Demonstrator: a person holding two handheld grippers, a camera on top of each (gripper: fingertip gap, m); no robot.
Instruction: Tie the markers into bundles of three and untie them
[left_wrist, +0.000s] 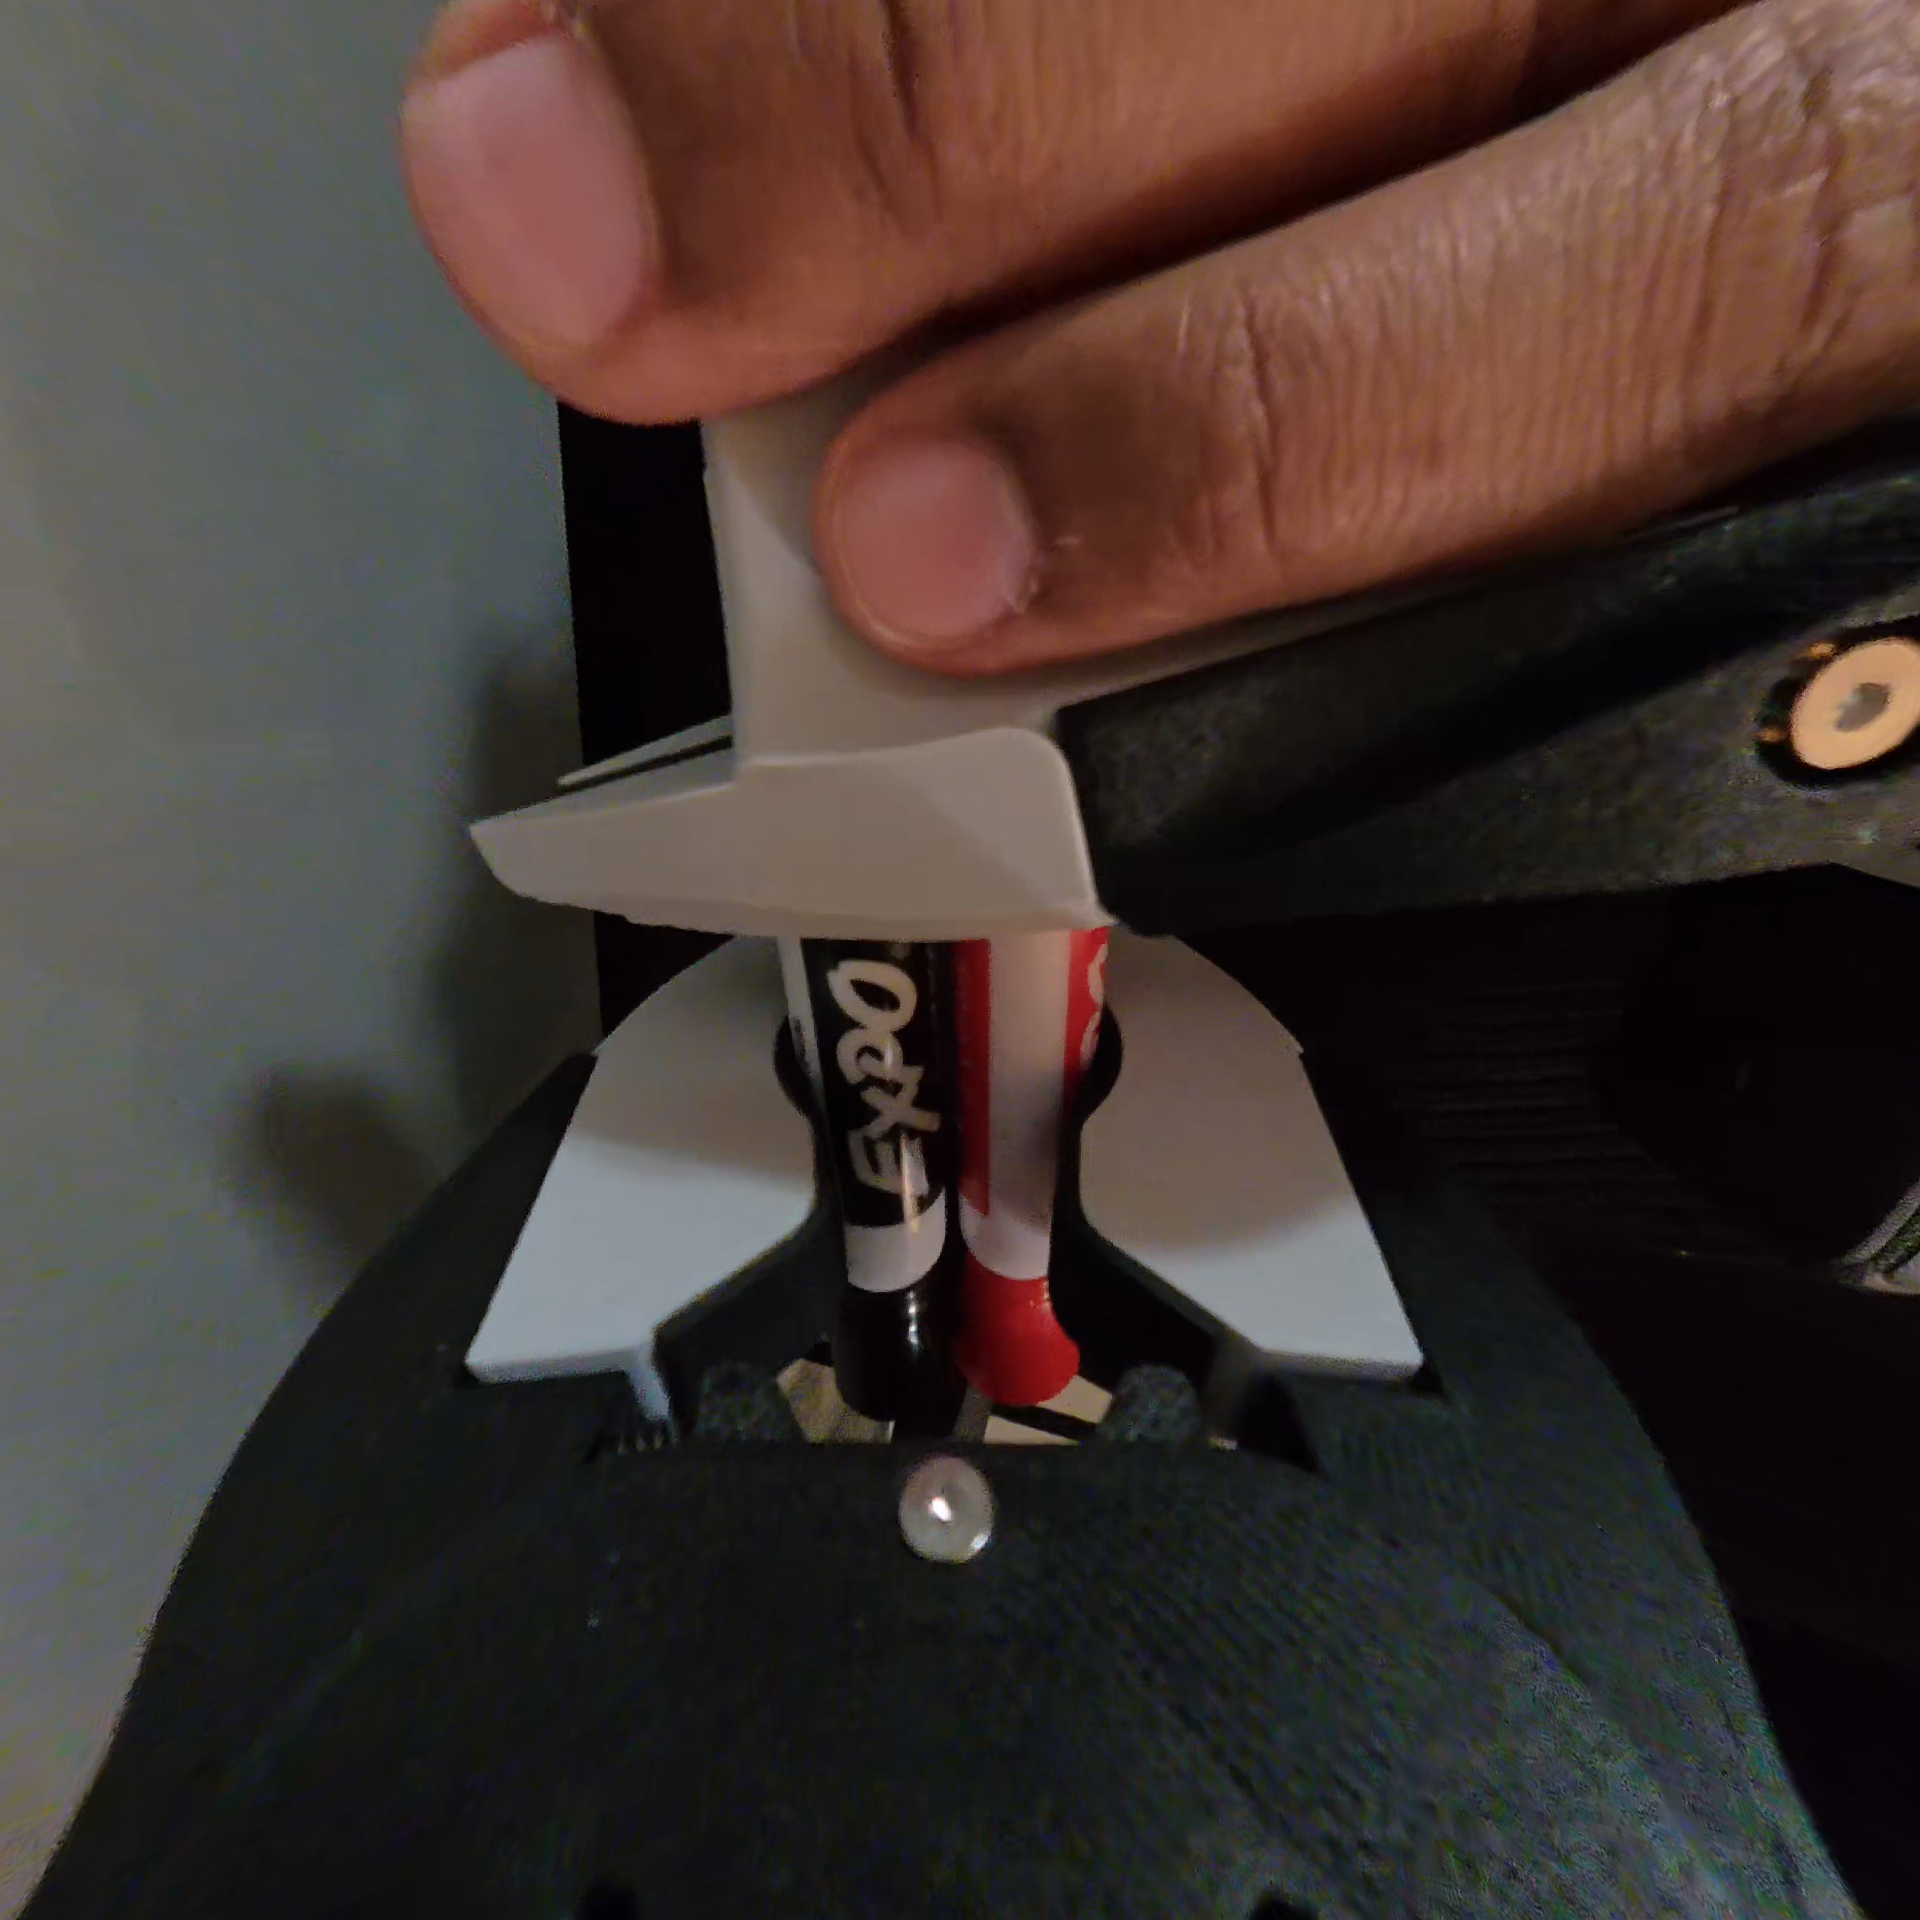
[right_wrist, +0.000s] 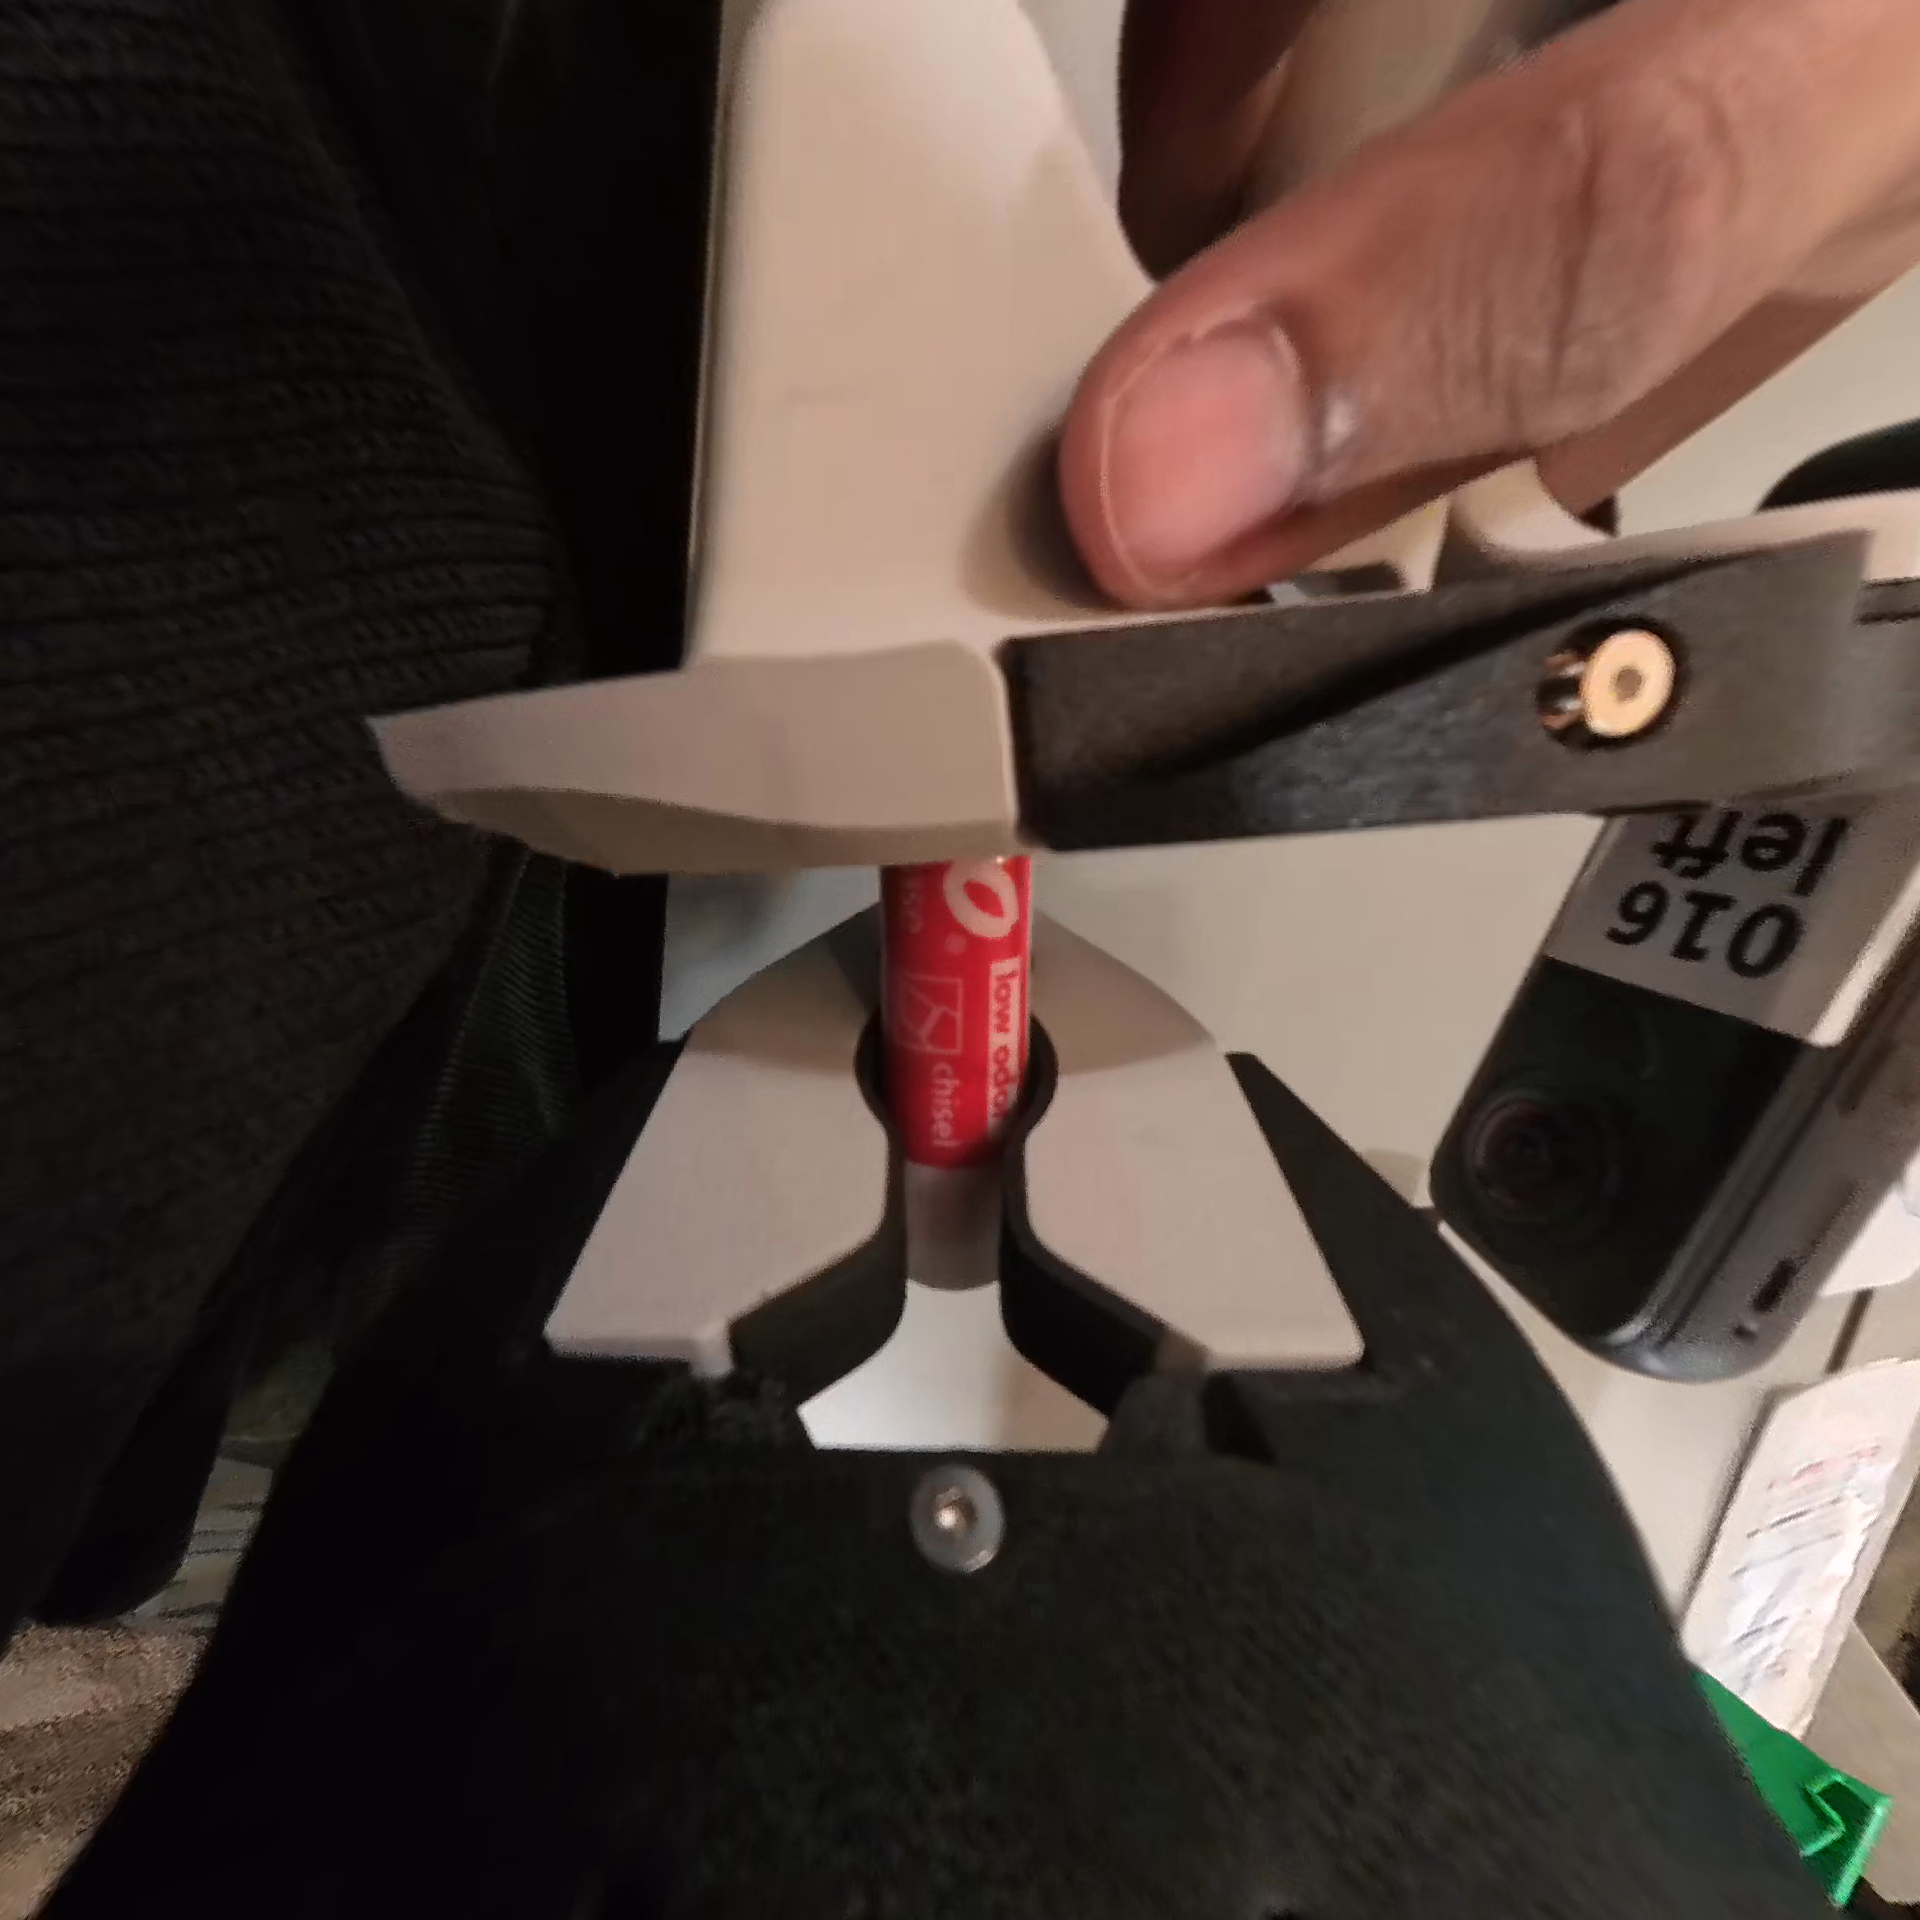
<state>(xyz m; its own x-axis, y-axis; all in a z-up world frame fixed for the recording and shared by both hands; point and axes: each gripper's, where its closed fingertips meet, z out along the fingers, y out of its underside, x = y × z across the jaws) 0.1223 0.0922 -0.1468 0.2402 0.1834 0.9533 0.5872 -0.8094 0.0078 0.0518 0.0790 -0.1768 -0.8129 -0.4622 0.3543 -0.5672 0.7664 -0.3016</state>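
In the left wrist view my left gripper (left_wrist: 948, 1044) is shut on two whiteboard markers side by side, a black one (left_wrist: 883, 1122) and a red one (left_wrist: 1013, 1143). Their capped ends point toward the camera. Their far ends vanish under the grey foot of the other gripper (left_wrist: 790, 831), which a hand (left_wrist: 1039, 260) holds from above. In the right wrist view my right gripper (right_wrist: 956, 1049) is shut on a red marker (right_wrist: 951, 997) that sits in the round notch between the grey pads (right_wrist: 748, 1174). The marker's far end is hidden behind the other gripper's grey foot (right_wrist: 727, 748), held by a hand (right_wrist: 1195, 447).
A pale wall (left_wrist: 208, 623) fills the left of the left wrist view. Dark knit fabric (right_wrist: 260, 520) fills the left of the right wrist view. The other gripper's camera (right_wrist: 1662, 1143) with a white label hangs at right, above a green object (right_wrist: 1849, 1818). The gap from one gripper's tips to the other's is roughly 7 cm.
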